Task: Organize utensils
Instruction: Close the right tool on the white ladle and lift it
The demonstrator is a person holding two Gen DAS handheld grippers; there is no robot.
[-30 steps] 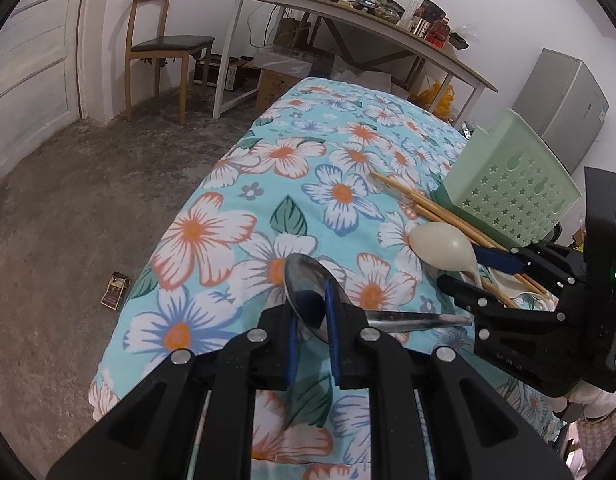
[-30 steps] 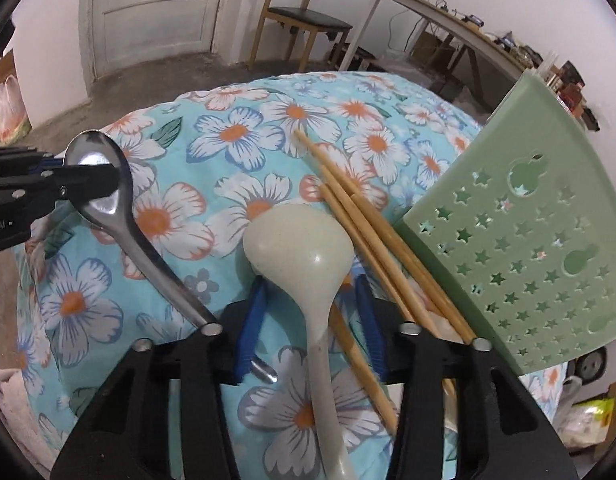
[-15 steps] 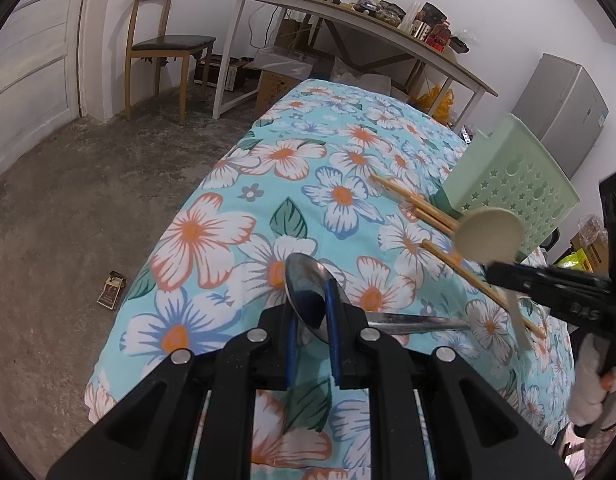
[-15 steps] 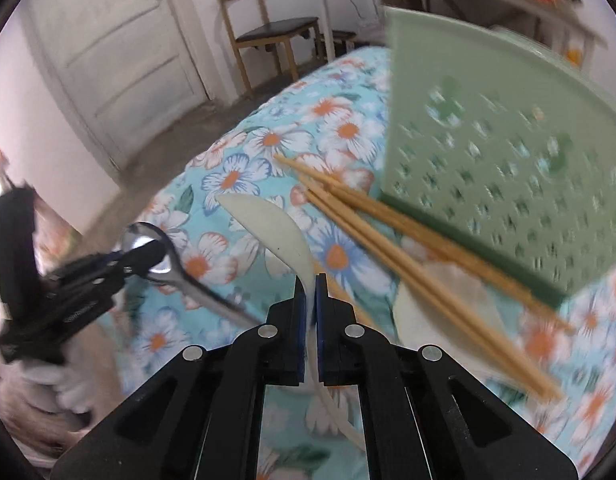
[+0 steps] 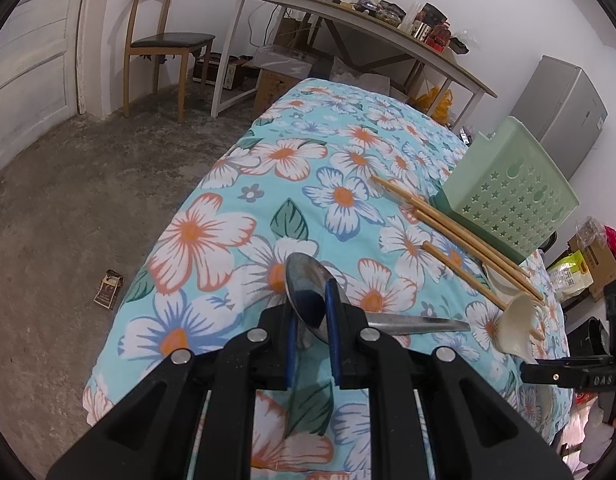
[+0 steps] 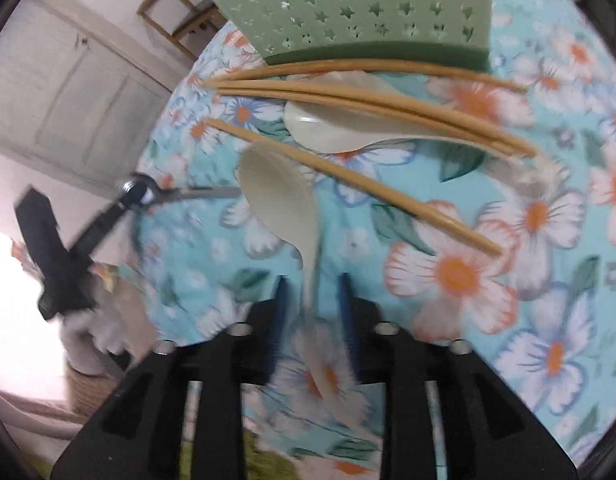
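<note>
shiny metal spoon (image 5: 308, 300) clamped by its bowl in the left gripper (image 5: 311, 320), held above the floral tablecloth (image 5: 236, 232). cream plastic ladle spoon (image 6: 284, 208) lies between the right gripper's (image 6: 311, 312) opening jaws, pads clear of its handle. bamboo chopsticks (image 6: 367, 92) and a second pale spoon (image 6: 327, 128) lie loose beside the green perforated plastic basket (image 6: 347, 4). nothing visibly sorted yet; judged early.
</note>
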